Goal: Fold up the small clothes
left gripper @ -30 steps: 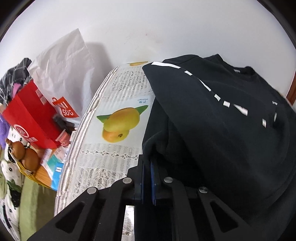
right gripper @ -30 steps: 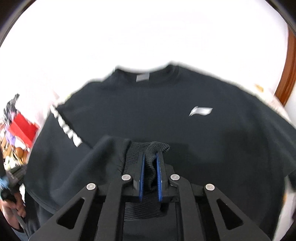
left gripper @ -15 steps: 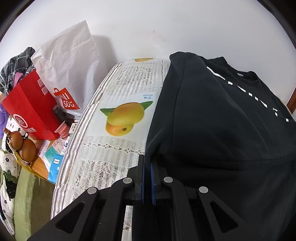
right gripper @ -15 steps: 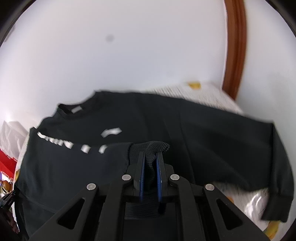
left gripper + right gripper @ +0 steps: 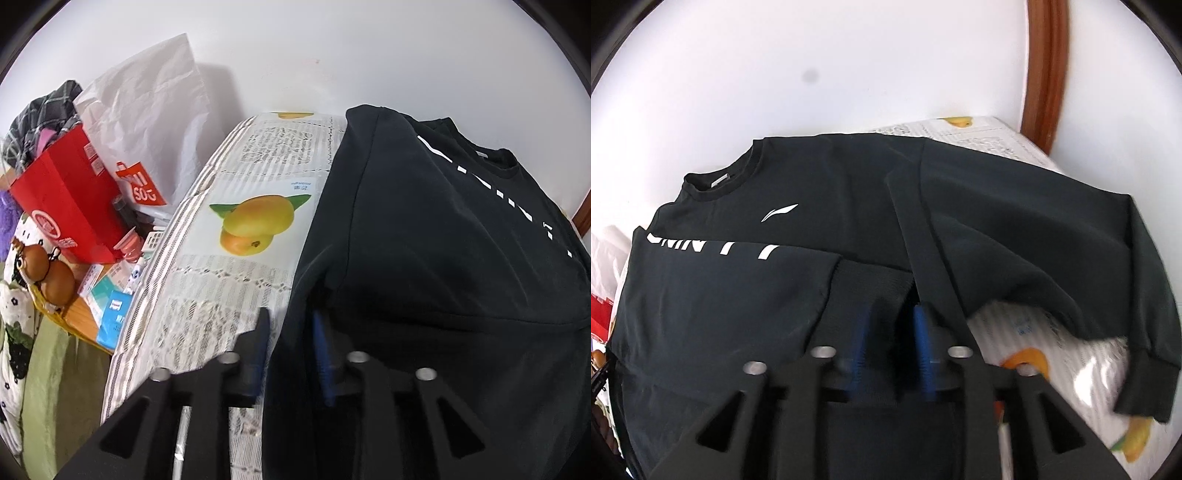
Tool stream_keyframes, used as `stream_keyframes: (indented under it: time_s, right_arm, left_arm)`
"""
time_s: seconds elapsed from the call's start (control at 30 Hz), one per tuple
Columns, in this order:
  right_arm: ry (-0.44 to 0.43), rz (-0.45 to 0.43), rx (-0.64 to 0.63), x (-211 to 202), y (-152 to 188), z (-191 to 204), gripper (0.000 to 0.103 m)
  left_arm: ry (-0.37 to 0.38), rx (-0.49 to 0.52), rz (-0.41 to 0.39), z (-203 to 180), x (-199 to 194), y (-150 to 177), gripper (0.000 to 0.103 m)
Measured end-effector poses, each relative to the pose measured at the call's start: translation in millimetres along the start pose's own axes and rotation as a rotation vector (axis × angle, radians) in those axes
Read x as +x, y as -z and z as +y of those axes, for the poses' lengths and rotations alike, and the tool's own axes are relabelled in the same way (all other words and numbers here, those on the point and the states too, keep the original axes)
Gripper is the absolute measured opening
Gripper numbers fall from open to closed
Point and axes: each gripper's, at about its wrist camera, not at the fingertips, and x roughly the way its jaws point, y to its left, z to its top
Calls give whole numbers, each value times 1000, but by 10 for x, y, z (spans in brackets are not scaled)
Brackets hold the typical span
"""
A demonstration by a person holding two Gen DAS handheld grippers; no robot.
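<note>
A black long-sleeve sweatshirt (image 5: 827, 206) with a white logo lies on a white lace tablecloth (image 5: 218, 288) with mango prints. Its left sleeve, with white lettering, is folded across the chest, and its ribbed cuff (image 5: 868, 288) lies flat. The other sleeve (image 5: 1052, 258) stretches out to the right. My left gripper (image 5: 290, 325) is open, its jaws either side of the sweatshirt's (image 5: 424, 258) left edge. My right gripper (image 5: 892, 317) is open, with the cuff lying between the blue pads.
Left of the table stand a red bag (image 5: 70, 195), a white paper bag (image 5: 147, 122) and a cluttered low table (image 5: 85, 321). A white wall is behind. A brown wooden frame (image 5: 1045, 74) rises at the back right.
Both grippers have opened and let go of the sweatshirt. The folded sleeve now lies flat across the chest.
</note>
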Motion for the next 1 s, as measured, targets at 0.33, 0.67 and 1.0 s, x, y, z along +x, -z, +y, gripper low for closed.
stream_keyframes:
  time_s: [0.33,0.67,1.0]
  right_arm:
    - [107,-169,12,-884,423,-550,58]
    - [197,-96,41,-1117,1034,-1574,60]
    - [197,-100,2,-767,1106,-1687,63]
  left_arm:
    - [17,14,-58,-81,-434,207,53]
    - [133,27,2,-307,-598,478,65]
    - [83,90,50,-476,-448,703,66]
